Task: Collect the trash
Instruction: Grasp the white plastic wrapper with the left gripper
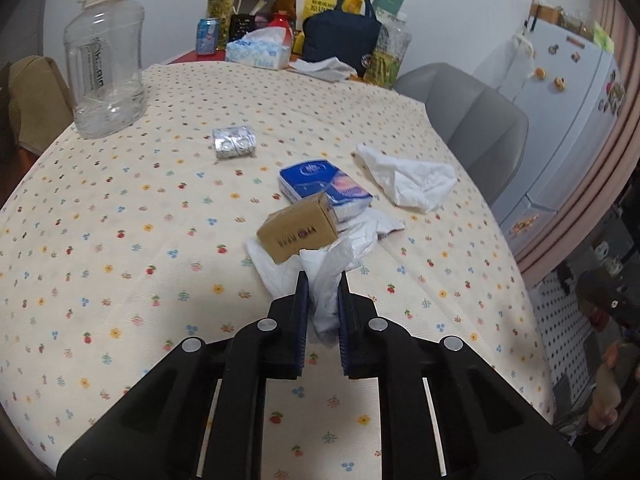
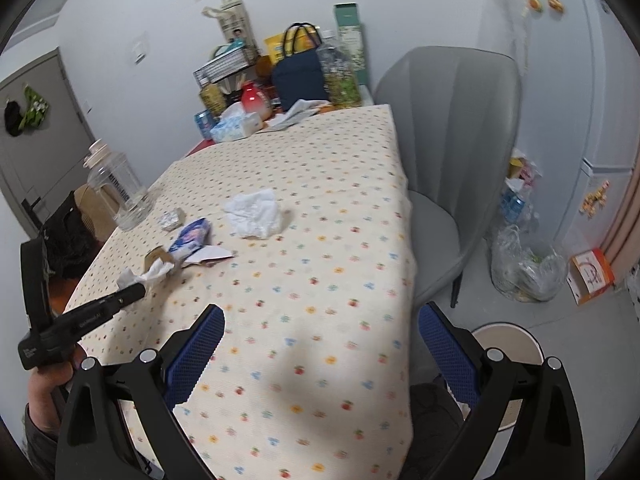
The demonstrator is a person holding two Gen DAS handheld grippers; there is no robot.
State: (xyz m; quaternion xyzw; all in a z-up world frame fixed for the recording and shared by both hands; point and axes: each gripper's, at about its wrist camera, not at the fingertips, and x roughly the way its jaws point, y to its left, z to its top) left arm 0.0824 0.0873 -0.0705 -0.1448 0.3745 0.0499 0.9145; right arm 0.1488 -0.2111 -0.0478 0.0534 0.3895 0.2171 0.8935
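Note:
My left gripper (image 1: pixel 323 280) is shut on a crumpled white tissue (image 1: pixel 326 280) just above the flowered tablecloth (image 1: pixel 120 220); it shows from the side in the right wrist view (image 2: pixel 138 290), with the tissue (image 2: pixel 154 272) at its tip. Just beyond lie a small brown cardboard box (image 1: pixel 298 228), a blue tissue pack (image 1: pixel 324 182), a torn white wrapper (image 1: pixel 376 228), a second crumpled tissue (image 1: pixel 412 178) (image 2: pixel 256 212) and a silver foil packet (image 1: pixel 234 142). My right gripper (image 2: pixel 320 344) is open and empty over the table's near right edge.
A large clear water jug (image 1: pixel 106 60) stands at the far left. Clutter with a tissue box (image 1: pixel 258 52) and navy bag (image 1: pixel 340 28) fills the far end. A grey chair (image 2: pixel 448 152) is on the right. A clear trash bag (image 2: pixel 524 268) and a round bin (image 2: pixel 508 344) are on the floor.

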